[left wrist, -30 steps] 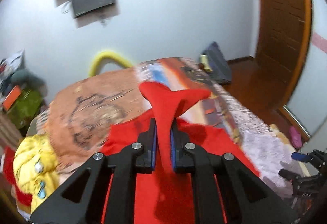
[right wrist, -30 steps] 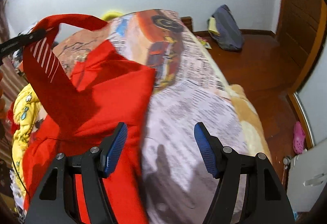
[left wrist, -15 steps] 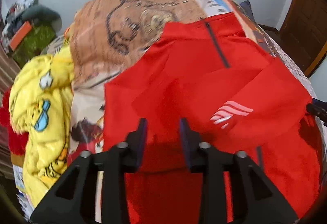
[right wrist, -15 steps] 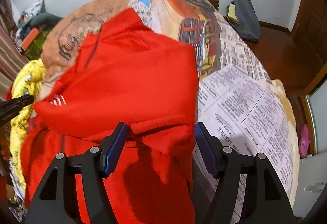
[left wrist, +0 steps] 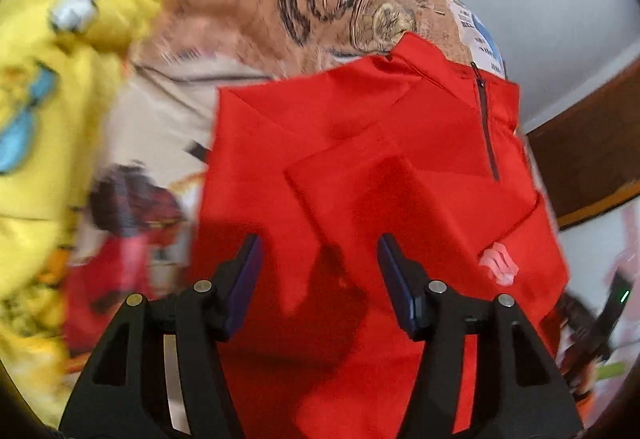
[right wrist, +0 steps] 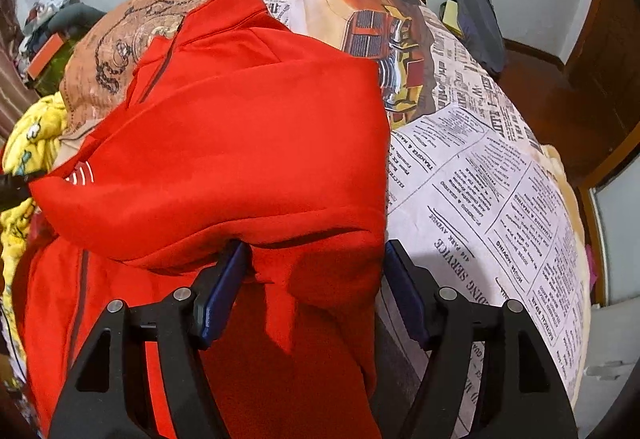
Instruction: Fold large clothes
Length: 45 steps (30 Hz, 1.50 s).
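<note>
A large red zip-neck top (left wrist: 360,167) lies on the printed bedspread (left wrist: 248,11), with a sleeve folded across its body; white stripes (left wrist: 498,269) show on the sleeve end. My left gripper (left wrist: 318,279) is open and empty just above the red cloth. In the right wrist view the same red top (right wrist: 240,143) fills the left half, its folded edge bunched between the fingers. My right gripper (right wrist: 316,287) is open, its jaws wide on either side of that red fold, not pinching it.
A yellow cartoon-print garment (left wrist: 40,111) is heaped left of the red top, also visible in the right wrist view (right wrist: 28,143). The newspaper-print bedspread (right wrist: 500,175) runs right to the bed's edge. A dark bag (right wrist: 480,23) lies on the wooden floor by the wall.
My left gripper let go of the red sleeve, which now lies folded across the top, and opened wide. My right gripper stayed open and moved in over the folded edge.
</note>
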Tool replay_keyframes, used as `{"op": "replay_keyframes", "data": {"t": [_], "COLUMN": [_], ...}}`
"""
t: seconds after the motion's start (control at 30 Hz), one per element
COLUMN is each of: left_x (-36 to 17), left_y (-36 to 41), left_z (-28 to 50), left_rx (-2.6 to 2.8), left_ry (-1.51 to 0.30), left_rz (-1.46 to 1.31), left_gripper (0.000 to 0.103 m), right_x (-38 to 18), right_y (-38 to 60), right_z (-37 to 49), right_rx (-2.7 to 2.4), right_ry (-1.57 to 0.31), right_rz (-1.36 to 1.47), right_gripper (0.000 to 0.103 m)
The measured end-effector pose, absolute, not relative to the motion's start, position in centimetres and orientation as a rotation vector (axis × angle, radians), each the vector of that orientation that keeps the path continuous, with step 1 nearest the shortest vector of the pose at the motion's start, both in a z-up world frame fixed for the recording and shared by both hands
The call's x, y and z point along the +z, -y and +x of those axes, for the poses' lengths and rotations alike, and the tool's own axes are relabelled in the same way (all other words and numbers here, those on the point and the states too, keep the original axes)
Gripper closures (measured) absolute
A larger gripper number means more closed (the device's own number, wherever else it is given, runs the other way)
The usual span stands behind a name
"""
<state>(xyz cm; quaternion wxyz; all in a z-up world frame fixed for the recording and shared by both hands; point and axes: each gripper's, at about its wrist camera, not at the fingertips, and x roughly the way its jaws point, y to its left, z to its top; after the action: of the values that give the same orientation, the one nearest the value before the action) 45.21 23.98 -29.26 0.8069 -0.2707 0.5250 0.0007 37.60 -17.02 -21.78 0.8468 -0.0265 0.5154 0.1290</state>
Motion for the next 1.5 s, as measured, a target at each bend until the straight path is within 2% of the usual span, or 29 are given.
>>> {"op": "replay_keyframes", "data": {"t": [0.27,0.3,0.33,0.37,0.43,0.47,0.63,0.7,0.9,1.03,1.17,1.4,1.5], "left_x": [-35.1,-35.2,-35.1,-35.3,-35.4,-35.2,-30.3,-26.4,-15.4,-12.0,-13.6,-23.7,-26.5], "left_y": [-25.4,-25.4,-25.3,-25.1,-24.3,-23.8,-21.1,-20.2,-20.4,-21.7,-23.6,-24.9,-24.1], "left_z": [49.4,49.7,50.0,50.4,51.1,51.5,50.9,49.8,46.6,44.3,41.7,38.9,37.6], "left_rx": [0.078,0.081,0.083,0.089,0.109,0.114,0.139,0.129,0.143,0.222,0.269,0.241,0.265], "left_ry": [-1.165,-1.146,-1.138,-1.141,-1.16,-1.164,-1.063,-0.985,-0.769,-0.667,-0.688,-0.94,-0.994], "left_rz": [-0.779,-0.786,-0.783,-0.766,-0.705,-0.665,-0.467,-0.418,-0.38,-0.355,-0.397,-0.491,-0.464], "left_gripper": [0.045,0.049,0.06,0.066,0.096,0.099,0.099,0.099,0.099,0.099,0.099,0.099,0.099], "right_x": [-21.9,-22.0,-22.0,-22.0,-22.0,-21.9,-21.2,-20.7,-19.2,-18.1,-17.5,-18.2,-18.5], "right_y": [17.0,16.9,17.0,17.0,16.9,17.0,17.3,17.6,17.5,16.7,15.6,14.4,14.3], "right_z": [37.6,37.6,37.6,37.6,37.5,37.5,36.6,36.2,35.7,35.4,35.3,35.2,35.2], "right_rx": [0.278,0.279,0.279,0.279,0.279,0.28,0.288,0.286,0.286,0.309,0.334,0.358,0.357], "right_ry": [-1.079,-1.078,-1.076,-1.075,-1.079,-1.083,-1.082,-1.075,-1.047,-1.017,-1.001,-1.02,-1.032], "right_rz": [-0.061,-0.06,-0.059,-0.06,-0.058,-0.055,-0.05,-0.051,-0.034,-0.023,-0.033,-0.047,-0.052], "right_gripper": [0.035,0.035,0.035,0.035,0.035,0.035,0.035,0.035,0.035,0.035,0.035,0.035,0.035]}}
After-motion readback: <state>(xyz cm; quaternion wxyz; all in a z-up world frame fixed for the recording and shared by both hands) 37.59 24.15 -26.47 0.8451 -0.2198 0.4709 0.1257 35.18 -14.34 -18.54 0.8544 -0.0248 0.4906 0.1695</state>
